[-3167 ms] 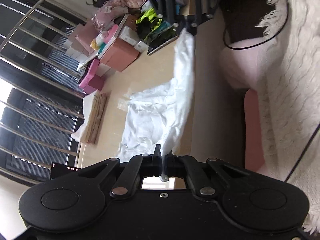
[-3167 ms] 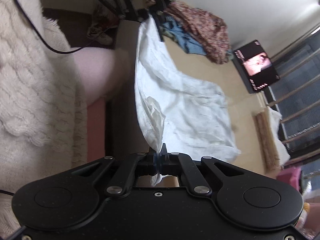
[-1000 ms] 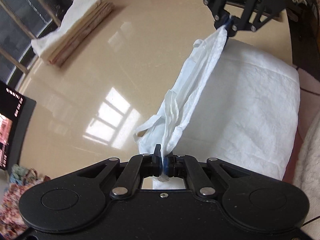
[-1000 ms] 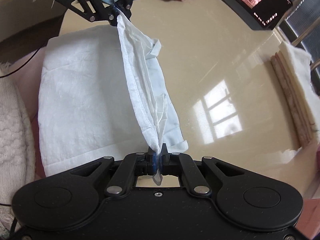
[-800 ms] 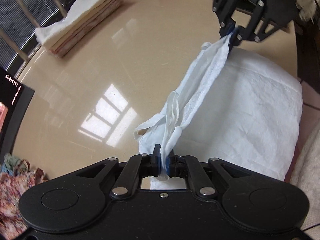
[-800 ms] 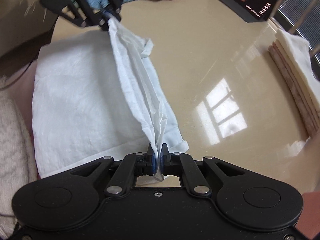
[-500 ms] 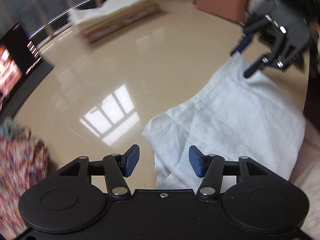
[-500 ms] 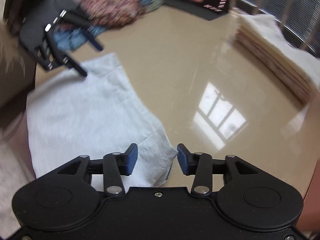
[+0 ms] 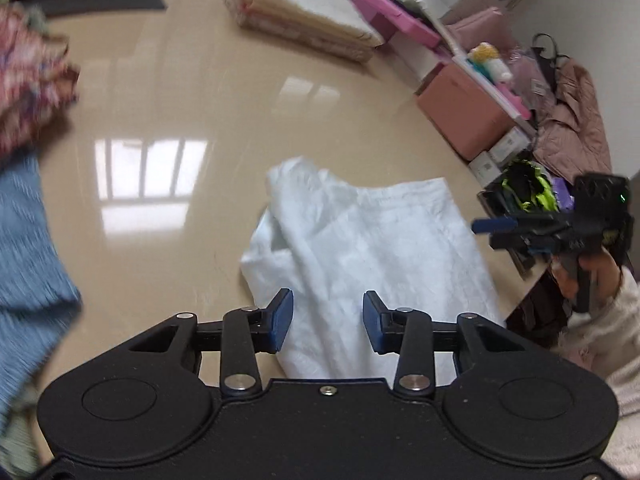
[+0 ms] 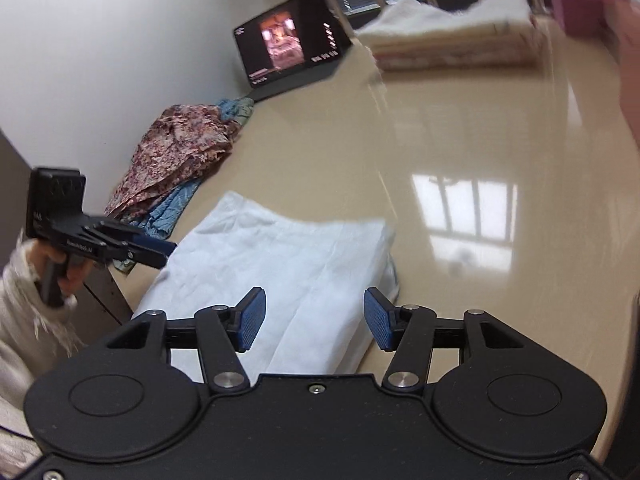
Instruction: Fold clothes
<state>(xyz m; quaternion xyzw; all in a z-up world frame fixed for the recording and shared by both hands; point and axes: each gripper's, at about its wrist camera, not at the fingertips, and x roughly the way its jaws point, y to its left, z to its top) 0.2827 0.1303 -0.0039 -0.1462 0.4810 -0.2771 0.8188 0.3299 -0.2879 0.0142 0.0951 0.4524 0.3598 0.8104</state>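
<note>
left wrist view: the left gripper (image 9: 327,322) hangs over the near left part of the white garment (image 9: 372,248), pointing down at a slant. its jaws stand moderately apart and are closing; the blue pads (image 9: 281,320) touch no cloth, and the garment lies below the gap, not gripped. the garment rests folded on the beige table (image 9: 192,92), against the near table edge. its far left corner is bunched and rumpled; its far edge runs straight toward the right. the right gripper (image 9: 494,230) shows at the right, beyond the garment's right edge, held by a hand (image 9: 588,276) in a cream sleeve, over the table's right edge.

right wrist view: the right gripper (image 10: 316,318) hangs over the near right part of the garment (image 10: 280,264); its jaws are fairly wide and opening, with nothing pressed between the pads (image 10: 250,318). the garment's right edge lies just inside the right pad; its left edge lies along the table edge. the left gripper (image 10: 160,250) shows at the left, clear of the cloth.

open surface: the table is bare beyond the garment's far edge, up to a stack of folded cloth (image 10: 452,44) at the far side. a patterned and blue heap of clothes (image 10: 176,168) lies left, close to the garment's far left corner; contact there cannot be told, probably a narrow gap. a dark screen (image 10: 288,40) stands at the far left corner.
</note>
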